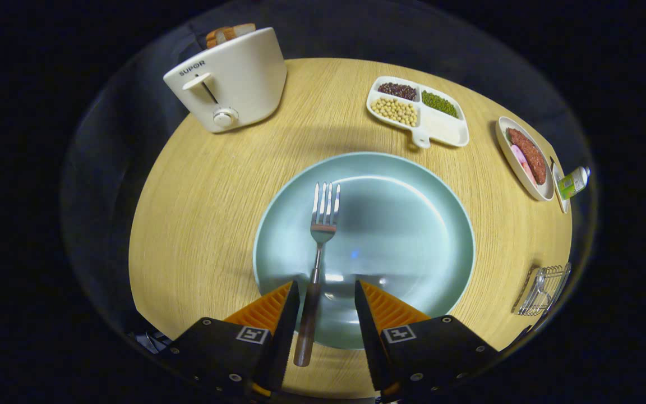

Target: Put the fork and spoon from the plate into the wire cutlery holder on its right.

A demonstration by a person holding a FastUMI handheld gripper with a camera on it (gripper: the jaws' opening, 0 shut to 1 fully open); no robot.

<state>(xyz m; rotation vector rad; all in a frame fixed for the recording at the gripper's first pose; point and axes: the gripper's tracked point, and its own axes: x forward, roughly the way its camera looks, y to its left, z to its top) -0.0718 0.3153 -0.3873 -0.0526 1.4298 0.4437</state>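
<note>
A pale blue plate (413, 224) lies on the round wooden table just ahead of my fingers. A fork (321, 235) with a brown handle rests on it, tines pointing away, its handle running back over the plate's near rim. My gripper (327, 292) is open and straddles that handle, which lies close to the left finger without being pressed. The wire cutlery holder (541, 289) stands to the right of the plate, near the table's edge, with something metallic inside it.
A white toaster (227, 81) with bread in it stands at the far left. A divided white dish of beans (418, 109) sits beyond the plate. A small oval dish of food (525, 157) and a green bottle (574, 182) lie at the far right.
</note>
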